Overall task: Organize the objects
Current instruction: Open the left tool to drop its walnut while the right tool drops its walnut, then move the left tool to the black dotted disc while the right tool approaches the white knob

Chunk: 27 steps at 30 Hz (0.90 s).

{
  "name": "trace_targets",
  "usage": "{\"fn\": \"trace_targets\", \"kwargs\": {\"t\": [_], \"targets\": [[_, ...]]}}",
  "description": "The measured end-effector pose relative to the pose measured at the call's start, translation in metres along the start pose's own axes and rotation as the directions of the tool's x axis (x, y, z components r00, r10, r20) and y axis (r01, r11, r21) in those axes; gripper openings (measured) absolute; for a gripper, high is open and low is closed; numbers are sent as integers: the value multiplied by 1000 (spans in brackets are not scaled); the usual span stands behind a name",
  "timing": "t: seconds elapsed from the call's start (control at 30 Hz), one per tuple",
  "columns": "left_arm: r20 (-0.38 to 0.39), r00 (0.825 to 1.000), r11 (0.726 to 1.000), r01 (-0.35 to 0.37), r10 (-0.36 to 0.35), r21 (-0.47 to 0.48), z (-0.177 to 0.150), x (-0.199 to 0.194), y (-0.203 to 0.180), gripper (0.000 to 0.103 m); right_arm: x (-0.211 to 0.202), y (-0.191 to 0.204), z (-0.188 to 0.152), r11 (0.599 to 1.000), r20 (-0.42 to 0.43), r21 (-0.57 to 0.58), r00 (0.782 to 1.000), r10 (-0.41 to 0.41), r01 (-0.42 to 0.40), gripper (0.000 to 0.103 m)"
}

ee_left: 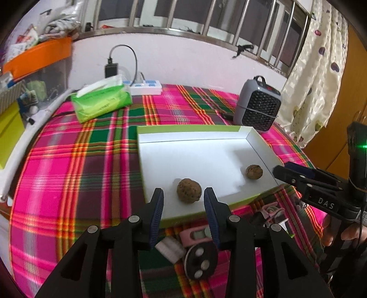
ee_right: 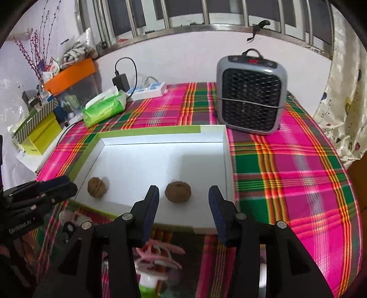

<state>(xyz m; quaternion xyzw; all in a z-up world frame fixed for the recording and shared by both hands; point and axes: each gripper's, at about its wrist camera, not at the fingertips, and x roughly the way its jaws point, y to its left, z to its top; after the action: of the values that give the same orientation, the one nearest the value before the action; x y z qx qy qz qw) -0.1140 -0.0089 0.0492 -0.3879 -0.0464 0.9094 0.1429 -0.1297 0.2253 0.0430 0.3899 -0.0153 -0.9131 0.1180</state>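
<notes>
A lived-in room of a home, by the look of it; a table under a bright plaid cloth (ee_right: 298, 174), pushed against a white wall below a barred window (ee_right: 206, 13); a floral curtain (ee_left: 316, 75) at the side; a small grey heater (ee_right: 251, 94), a green tissue pack (ee_left: 102, 100), a power strip (ee_left: 146, 87) with a charger plugged in; stacked storage bins (ee_left: 39, 57) and household clutter alongside.

Two brown wrinkled rough-shelled walnuts (ee_right: 178, 191) (ee_right: 96, 186) in shallow matt white cardboard tray with green rim (ee_right: 160, 158). Pink-green plaid woven cloth (ee_right: 286, 174) beneath. Grey smooth plastic heater with black mesh grille (ee_right: 251, 91) at 1 o'clock. Glossy green plastic tissue pack (ee_left: 101, 100).
</notes>
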Motion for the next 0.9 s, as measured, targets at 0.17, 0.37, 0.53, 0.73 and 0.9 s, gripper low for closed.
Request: {"fn": "trace_targets", "kwargs": {"t": [0.17,0.37,0.53,0.73,0.9], "targets": [[31,999,1000,-8,8,-22,-15,-21,6,35,-23,-8,-13,1000,38,23,999,-18,17,51],[24,999,997,25,-23,-76,-44,-32,13,34,-48,-21,-34,997,62,43,996,-60,57,51],[28,998,994,61,-59,-96,-62,-39,15,35,-61,-35,-57,994,54,78,995,-81,76,52],[6,997,990,77,-77,-117,-77,-40,18,35,-69,-53,-78,986,31,129,993,-112,107,52],[-17,996,986,90,-93,-143,-85,-36,21,35,-67,-64,-86,983,12,151,994,-106,103,52]]}}
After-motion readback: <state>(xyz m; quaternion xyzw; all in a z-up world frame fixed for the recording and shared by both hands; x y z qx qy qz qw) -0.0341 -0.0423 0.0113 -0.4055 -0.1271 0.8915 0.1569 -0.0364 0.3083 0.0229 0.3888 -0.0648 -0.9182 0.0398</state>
